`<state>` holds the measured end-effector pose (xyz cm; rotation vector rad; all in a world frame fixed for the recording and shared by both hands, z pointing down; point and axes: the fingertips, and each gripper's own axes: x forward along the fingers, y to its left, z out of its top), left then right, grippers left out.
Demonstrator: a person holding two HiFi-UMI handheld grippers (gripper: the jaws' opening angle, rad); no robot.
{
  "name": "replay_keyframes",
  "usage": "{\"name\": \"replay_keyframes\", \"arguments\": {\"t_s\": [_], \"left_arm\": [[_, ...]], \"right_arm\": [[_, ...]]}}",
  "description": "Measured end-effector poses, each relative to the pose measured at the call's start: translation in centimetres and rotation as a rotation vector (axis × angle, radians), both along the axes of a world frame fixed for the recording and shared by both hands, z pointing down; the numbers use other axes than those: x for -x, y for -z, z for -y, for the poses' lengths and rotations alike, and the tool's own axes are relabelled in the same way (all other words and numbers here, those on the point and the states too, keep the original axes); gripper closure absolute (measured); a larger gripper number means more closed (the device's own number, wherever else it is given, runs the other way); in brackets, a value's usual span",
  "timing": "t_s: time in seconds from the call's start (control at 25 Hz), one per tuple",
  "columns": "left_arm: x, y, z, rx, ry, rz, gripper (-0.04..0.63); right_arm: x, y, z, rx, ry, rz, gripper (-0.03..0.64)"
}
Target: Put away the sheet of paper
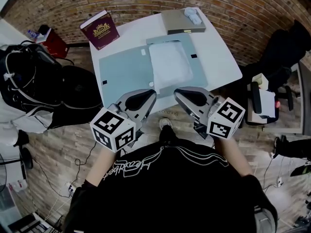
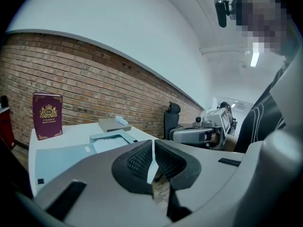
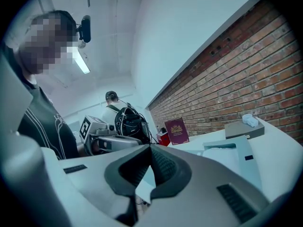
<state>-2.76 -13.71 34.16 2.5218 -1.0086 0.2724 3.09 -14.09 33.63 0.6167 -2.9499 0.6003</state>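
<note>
On blue folder [image 1: 124,73]: white sheet of paper [image 1: 169,63], flat; left hand-held gripper [image 1: 152,93], right hand-held gripper [image 1: 178,91] pressed together.

Maroon book [image 2: 47,116], front cover: gold crest with a monogram that looks like "RW". Lines of gold title text under the crest, too small to read. Black top [image 1: 146,164] on the person: white outlined script across the chest, not legible from above. Left marker cube [image 1: 112,128] and right marker cube [image 1: 226,117]: black-and-white square codes only, no letters or numbers.
</note>
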Motion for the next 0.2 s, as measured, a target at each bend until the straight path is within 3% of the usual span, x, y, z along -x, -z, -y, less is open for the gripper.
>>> {"name": "replay_keyframes", "arguments": {"t_s": [0.2], "left_arm": [[-0.17,-0.29,0.5,0.008,-0.002,0.004,0.554]], "right_arm": [[-0.08,-0.16,0.55,0.004,0.002,0.002,0.617]]}}
